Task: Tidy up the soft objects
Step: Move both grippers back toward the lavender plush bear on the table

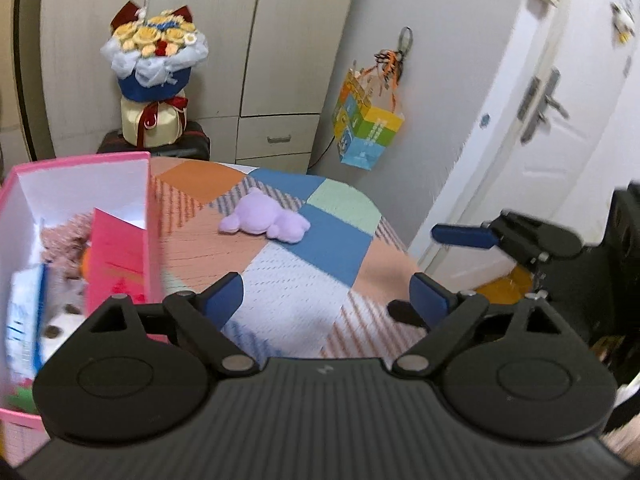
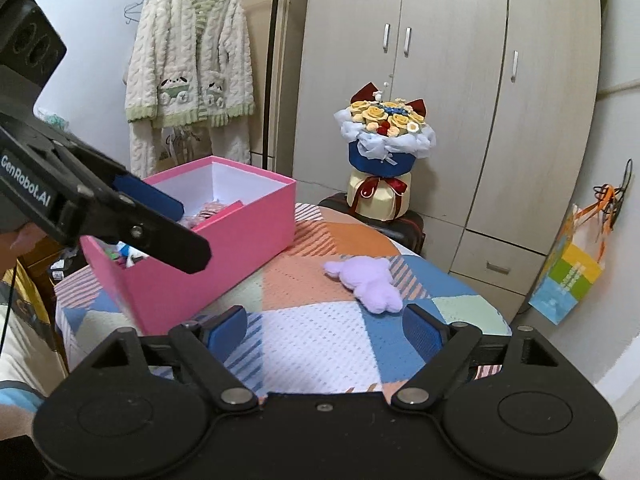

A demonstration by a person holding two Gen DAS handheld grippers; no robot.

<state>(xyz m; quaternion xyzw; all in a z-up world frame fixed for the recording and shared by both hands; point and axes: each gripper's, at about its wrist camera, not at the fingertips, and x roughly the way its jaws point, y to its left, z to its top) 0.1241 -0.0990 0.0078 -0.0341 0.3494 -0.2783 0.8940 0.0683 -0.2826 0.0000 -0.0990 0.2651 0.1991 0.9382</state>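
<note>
A purple plush toy (image 1: pixel 266 220) (image 2: pixel 368 280) lies on the patchwork cloth (image 1: pixel 292 284) (image 2: pixel 316 340), right of an open pink box (image 1: pixel 80 162) (image 2: pixel 240 236). Inside the box I see a brownish plush (image 1: pixel 66 236), a pink card and a blue-and-white packet. My left gripper (image 1: pixel 328 296) is open and empty, low over the cloth beside the box; in the right wrist view the left gripper (image 2: pixel 190 232) hangs over the box's near corner. My right gripper (image 2: pixel 326 326) is open and empty too, short of the purple toy. One of its blue pads (image 1: pixel 460 236) shows at the cloth's right edge.
A flower bouquet (image 1: pixel 154 68) (image 2: pixel 384 152) stands on a dark case behind the cloth, before a wardrobe (image 2: pixel 460 80). A colourful bag (image 1: pixel 368 128) (image 2: pixel 568 276) hangs on the wall. A white robe (image 2: pixel 188 72) hangs at the left, and a door (image 1: pixel 552 120) stands at the right.
</note>
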